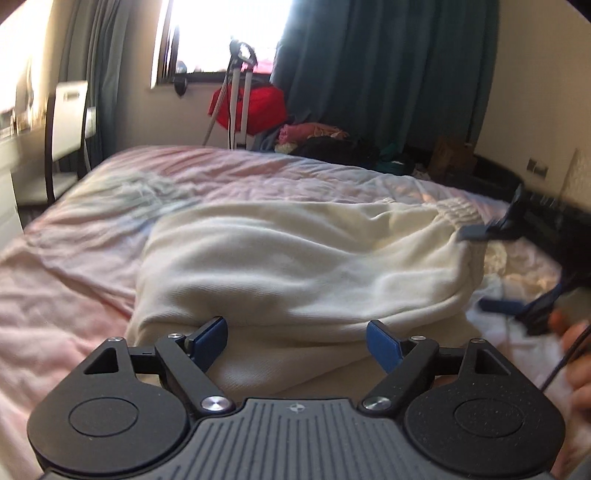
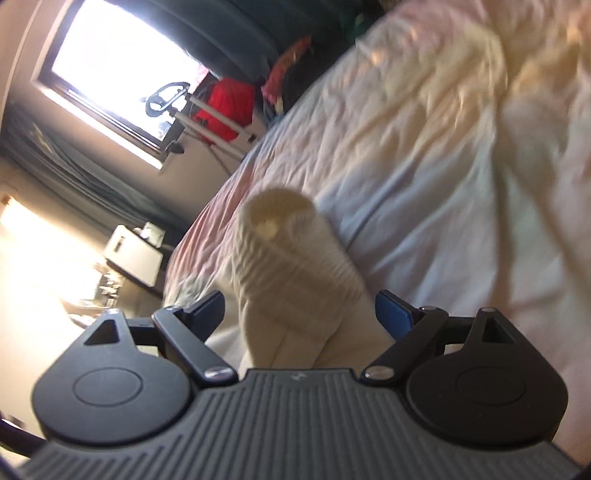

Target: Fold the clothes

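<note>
A cream knit garment (image 1: 295, 266) lies folded over on the pink bed sheet (image 1: 66, 288). My left gripper (image 1: 297, 341) is open, its blue pads at the garment's near folded edge, holding nothing. My right gripper (image 1: 491, 269) shows at the right of the left wrist view, open, beside the garment's right edge. In the right wrist view, which is tilted, my right gripper (image 2: 301, 312) is open with the garment's ribbed cuff (image 2: 291, 243) standing up between the fingers, not pinched.
The bed sheet (image 2: 424, 155) fills most of both views. Behind the bed are a bright window (image 1: 229, 33), teal curtains (image 1: 384, 74), a red bag (image 1: 251, 107) on a white stand, and a pile of clothes (image 1: 332, 142). A chair (image 1: 66, 129) stands at the left.
</note>
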`<state>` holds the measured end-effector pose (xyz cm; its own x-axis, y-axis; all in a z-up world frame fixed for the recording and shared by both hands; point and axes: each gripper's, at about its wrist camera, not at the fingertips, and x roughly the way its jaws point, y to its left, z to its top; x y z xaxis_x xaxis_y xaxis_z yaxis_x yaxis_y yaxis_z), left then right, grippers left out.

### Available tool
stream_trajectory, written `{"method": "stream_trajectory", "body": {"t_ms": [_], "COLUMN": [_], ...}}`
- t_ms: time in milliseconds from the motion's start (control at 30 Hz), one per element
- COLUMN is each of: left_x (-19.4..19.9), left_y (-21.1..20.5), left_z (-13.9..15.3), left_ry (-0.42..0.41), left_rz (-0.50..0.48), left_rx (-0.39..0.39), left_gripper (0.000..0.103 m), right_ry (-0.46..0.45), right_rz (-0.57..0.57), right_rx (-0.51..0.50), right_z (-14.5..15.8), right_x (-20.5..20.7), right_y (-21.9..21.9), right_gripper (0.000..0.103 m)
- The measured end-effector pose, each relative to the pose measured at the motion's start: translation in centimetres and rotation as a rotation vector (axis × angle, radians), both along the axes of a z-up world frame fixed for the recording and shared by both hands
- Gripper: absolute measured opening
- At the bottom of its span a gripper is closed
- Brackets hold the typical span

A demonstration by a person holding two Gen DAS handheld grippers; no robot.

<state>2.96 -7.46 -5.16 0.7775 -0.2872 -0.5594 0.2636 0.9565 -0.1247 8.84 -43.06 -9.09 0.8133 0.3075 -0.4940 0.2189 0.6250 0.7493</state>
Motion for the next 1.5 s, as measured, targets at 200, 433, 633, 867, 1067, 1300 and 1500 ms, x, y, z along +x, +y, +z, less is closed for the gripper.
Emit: {"method": "stream_trajectory", "body": {"t_ms": [200, 433, 633, 867, 1067, 1300, 1500], "left_x": [0.5, 0.7, 0.5, -0.2, -0.5, -0.7, 0.0], "left_y": [0.6, 1.1, 1.4, 1.5, 1.0, 0.9, 3.8], "left_z": [-0.3, -0.4, -0.4, -0.3, -0.5, -0.2, 1.2], "left_ry": [0.016, 0.028, 0.032, 0.015, 0.001, -0.023, 0.004], "left_rz": [-0.021, -0.024, -0.015, -0.013, -0.005, 0.006, 0.01], "left_rx": [-0.014, -0.049, -0.083, -0.091, -0.055, -0.043, -0.194], "left_gripper": [0.085, 0.085, 0.085, 0.085, 0.085, 0.085, 0.085], "right_ry": [0.036, 0.022, -0.016, -0.138, 0.018, 0.079, 0.119], "right_rz": [0.015, 0.002, 0.003, -0.052, -0.03, -0.01, -0.035], "right_rx": [-0.173, -0.378, -0.476, -0.562, -0.402, -0.357, -0.015], "right_z": [-0.5, 0.1, 0.9, 3.3, 0.3, -1.9, -4.9], "right_x": [2.0, 2.5, 2.0, 0.2, 1.5, 2.2, 2.7], "right_y": [3.2, 6.6, 7.5, 7.7, 5.1, 4.8, 2.6], "right_gripper": [0.09, 0.065, 0.055, 0.047, 0.058, 0.089, 0.093]}}
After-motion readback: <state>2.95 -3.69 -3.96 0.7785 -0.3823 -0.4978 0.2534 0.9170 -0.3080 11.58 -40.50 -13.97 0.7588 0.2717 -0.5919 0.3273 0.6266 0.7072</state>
